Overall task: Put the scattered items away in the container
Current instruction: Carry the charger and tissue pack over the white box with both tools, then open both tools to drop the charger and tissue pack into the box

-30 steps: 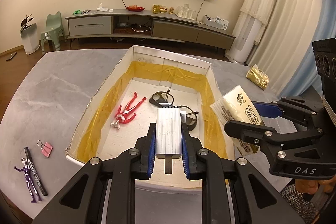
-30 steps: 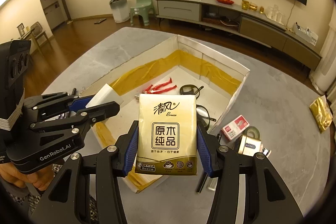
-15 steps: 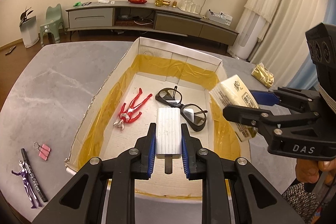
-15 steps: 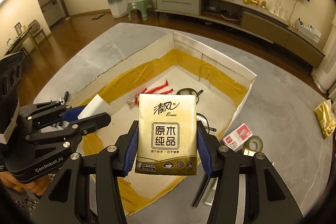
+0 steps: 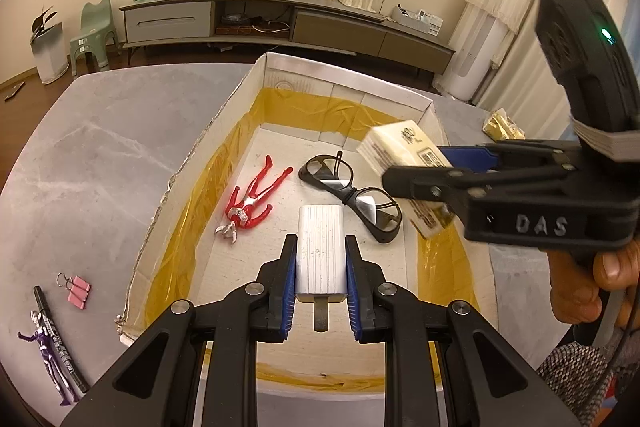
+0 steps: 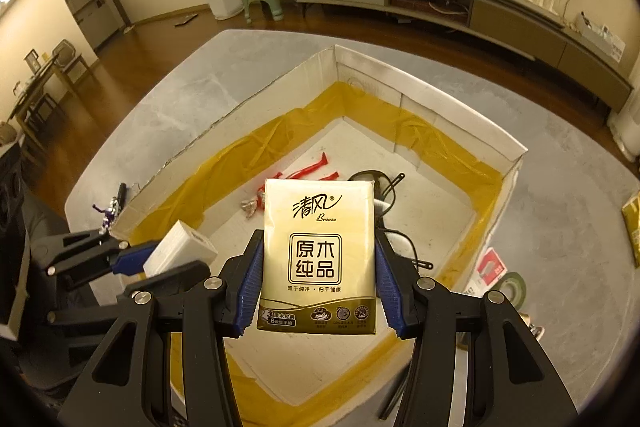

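Clearance below your two loads was what the coming release turned on. Your left gripper (image 5: 321,269) pinched the white ribbed block (image 5: 321,253) by its long sides, its long axis pointing away from you toward the box's far wall, and it hung over the near half of the box (image 5: 348,73) with bare floor under it. Your right gripper (image 6: 318,281) clamped the tissue pack (image 6: 319,255) upright by its two side edges; seen from the left wrist view, that pack hovered over the box's right side, just inside the right wall.

Under and just beyond the pack lay the glasses (image 5: 352,195), near the middle and right of the box floor, so I judged a straight drop there could land on the lenses. The red figure (image 5: 252,199) lay left of centre, well apart from both loads.

Outside the box, on the table (image 5: 80,147) near its left edge, the purple figure (image 5: 50,355), the black marker (image 5: 58,339) and the pink clips (image 5: 78,291) still waited. The tape roll (image 6: 512,287) and a red-and-white packet (image 6: 490,265) sat beside the box's right wall.
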Motion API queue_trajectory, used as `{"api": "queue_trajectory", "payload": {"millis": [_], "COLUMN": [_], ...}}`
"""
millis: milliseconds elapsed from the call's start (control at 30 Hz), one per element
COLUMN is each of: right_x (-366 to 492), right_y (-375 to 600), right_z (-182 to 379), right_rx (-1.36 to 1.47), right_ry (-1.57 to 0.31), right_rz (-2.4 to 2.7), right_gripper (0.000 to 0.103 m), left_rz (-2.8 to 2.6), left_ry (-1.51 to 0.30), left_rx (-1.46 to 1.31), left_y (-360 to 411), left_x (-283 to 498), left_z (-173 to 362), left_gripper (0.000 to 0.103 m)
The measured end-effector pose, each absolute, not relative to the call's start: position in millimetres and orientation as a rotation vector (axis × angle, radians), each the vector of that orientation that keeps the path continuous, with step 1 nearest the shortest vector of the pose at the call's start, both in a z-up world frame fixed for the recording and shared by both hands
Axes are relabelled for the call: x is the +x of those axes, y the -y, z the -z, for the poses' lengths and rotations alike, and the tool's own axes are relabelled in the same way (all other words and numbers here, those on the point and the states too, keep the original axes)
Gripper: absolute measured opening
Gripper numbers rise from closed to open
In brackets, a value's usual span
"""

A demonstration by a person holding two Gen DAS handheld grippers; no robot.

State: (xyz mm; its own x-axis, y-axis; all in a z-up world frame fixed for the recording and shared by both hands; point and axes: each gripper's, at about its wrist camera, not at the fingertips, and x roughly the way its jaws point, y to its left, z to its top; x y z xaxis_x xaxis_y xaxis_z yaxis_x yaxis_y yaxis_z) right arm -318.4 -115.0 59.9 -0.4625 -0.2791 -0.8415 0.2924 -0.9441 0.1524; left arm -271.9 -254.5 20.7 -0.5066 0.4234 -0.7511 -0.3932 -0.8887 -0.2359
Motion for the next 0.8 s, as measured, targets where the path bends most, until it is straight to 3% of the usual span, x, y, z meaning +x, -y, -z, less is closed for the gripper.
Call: {"api": "queue_trajectory", "payload": {"millis": [400,800], "right_x": [-363.9,-387.0], "right_y": [122.1,137.6], "right_z": [-42.3,-24.2], "right_rx": [1.504,1.555], "right_ry": [0.117,0.088], "right_rz": [2.382,2.366], "right_gripper": [0.054,0.054], "left_rz": [-2.362,-2.354], "left_ry": [0.009,0.003], "left_rx": [-1.230,-1.249], "left_y": [250.6,251.2], "left_x": [-280.1,-289.9], "left_z": [-11.6,-3.2], "left_gripper": [0.022,0.022]}}
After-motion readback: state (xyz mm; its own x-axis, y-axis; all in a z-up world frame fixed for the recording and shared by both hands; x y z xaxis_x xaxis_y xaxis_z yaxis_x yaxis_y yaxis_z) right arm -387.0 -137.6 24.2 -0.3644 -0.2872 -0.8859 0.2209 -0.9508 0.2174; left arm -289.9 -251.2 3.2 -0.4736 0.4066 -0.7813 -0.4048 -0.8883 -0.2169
